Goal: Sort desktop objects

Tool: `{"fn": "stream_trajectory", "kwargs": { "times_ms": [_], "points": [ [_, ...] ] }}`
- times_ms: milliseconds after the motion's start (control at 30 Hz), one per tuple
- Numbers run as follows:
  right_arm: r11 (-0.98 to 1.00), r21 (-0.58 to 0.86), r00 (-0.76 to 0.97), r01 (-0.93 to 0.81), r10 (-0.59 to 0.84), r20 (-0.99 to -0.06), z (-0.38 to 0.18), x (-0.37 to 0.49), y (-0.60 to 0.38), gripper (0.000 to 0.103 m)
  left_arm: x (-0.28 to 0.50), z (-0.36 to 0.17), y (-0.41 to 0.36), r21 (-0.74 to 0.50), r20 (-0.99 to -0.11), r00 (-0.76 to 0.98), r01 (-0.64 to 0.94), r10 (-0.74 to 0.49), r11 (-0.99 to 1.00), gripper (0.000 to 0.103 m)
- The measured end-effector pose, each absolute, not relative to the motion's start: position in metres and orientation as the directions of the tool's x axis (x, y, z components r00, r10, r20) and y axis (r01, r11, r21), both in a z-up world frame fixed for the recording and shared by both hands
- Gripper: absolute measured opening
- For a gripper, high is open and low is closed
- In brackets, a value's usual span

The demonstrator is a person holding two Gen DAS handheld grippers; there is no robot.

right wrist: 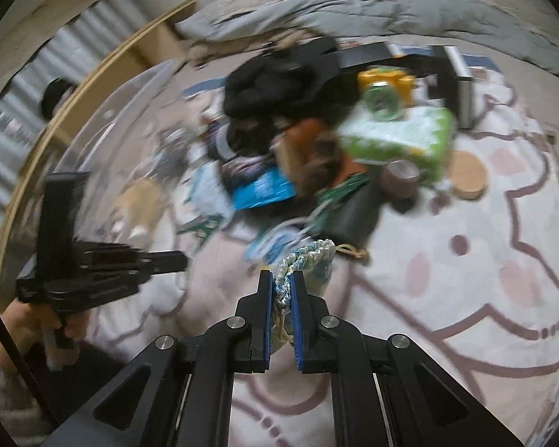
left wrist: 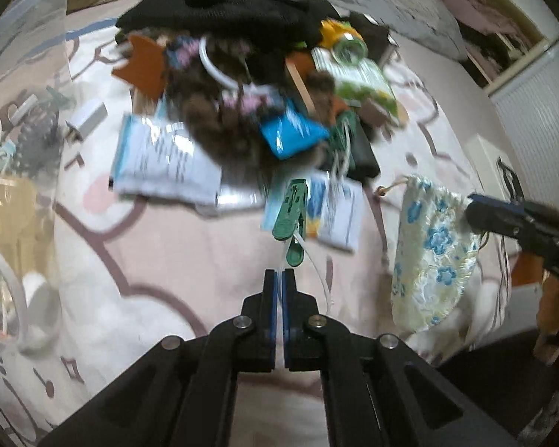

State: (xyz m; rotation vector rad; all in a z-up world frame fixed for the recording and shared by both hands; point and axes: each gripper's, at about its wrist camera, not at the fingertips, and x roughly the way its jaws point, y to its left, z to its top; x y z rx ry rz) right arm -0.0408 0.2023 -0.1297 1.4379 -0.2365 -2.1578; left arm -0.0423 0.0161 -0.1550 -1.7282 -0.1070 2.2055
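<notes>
Pinching a thin white cord (left wrist: 318,272) between its blue pads, the left gripper (left wrist: 279,275) has its fingers pressed almost flat together. A green plastic clothes peg (left wrist: 292,210) hangs on that cord just ahead of the fingertips. Past the peg lies a messy heap of small things (left wrist: 242,104) on a pale pink mat with dark outlines (left wrist: 167,260). A clear plastic box (left wrist: 22,149) stands off to the left of the fingers. The right gripper (right wrist: 282,279) has its fingers narrow and squeezed on the gathered top of a shiny cream cloth pouch with blue flowers (right wrist: 305,260). The pouch hangs just ahead of those fingertips. A hand (right wrist: 56,331) holds the left gripper far to the left of the right fingers.
</notes>
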Motion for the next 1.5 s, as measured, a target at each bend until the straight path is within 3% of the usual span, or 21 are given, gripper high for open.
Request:
{"fn": "stream_trajectory", "kwargs": {
  "times_ms": [233, 567, 633, 700, 733, 900, 1167, 1233, 1300, 1500],
  "points": [
    [-0.781, 0.430, -0.156, 0.453, -0.545, -0.824, -0.141, -0.014, 0.170, 0.010, -0.011, -0.184, 0.019, -0.232, -0.958, -0.102, -0.276, 0.269, -0.933, 0.003],
    [-0.875, 0.252, -0.071, 0.414, -0.307, -0.949, -0.196, -0.020, 0.180, 0.010, -0.001, -0.217, 0.013, -0.124, -0.986, -0.068, -0.311, 0.153, -0.942, 0.003],
    [-0.886, 0.231, -0.072, 0.401, -0.282, -0.957, -0.200, -0.022, 0.187, 0.010, -0.003, -0.216, 0.011, -0.103, -0.987, -0.082, -0.312, 0.135, -0.944, 0.015],
    [-0.900, 0.193, -0.083, 0.391, -0.244, -0.966, -0.203, -0.024, 0.191, 0.010, -0.005, -0.213, 0.012, -0.083, -0.987, -0.107, -0.316, 0.122, -0.945, 0.052],
    [-0.905, 0.165, -0.091, 0.391, -0.216, -0.972, -0.204, -0.026, 0.192, 0.010, -0.006, -0.209, 0.013, -0.073, -0.983, -0.135, -0.322, 0.122, -0.944, 0.056],
    [-0.891, -0.059, -0.201, 0.451, -0.036, -0.979, -0.200, -0.026, 0.191, 0.010, -0.008, -0.196, 0.027, -0.022, -0.965, -0.230, -0.400, 0.123, -0.916, 0.059],
    [-0.906, -0.066, -0.203, 0.418, -0.023, -0.979, -0.196, -0.031, 0.205, 0.010, -0.018, -0.207, 0.036, -0.005, -0.974, -0.201, -0.450, 0.107, -0.893, 0.060],
    [-0.913, -0.087, -0.209, 0.399, 0.001, -0.978, -0.198, -0.033, 0.211, 0.022, -0.016, -0.210, 0.039, 0.007, -0.980, -0.179, -0.470, 0.088, -0.883, 0.061],
    [-0.919, -0.120, -0.233, 0.375, 0.032, -0.972, -0.198, -0.035, 0.218, 0.072, -0.014, -0.212, 0.039, 0.022, -0.984, -0.166, -0.478, 0.065, -0.878, 0.067],
    [-0.948, -0.097, -0.276, 0.303, 0.010, -0.961, -0.189, -0.045, 0.232, 0.075, -0.012, -0.210, 0.025, 0.008, -0.989, -0.132, -0.470, 0.061, -0.883, 0.067]
  ]
}}
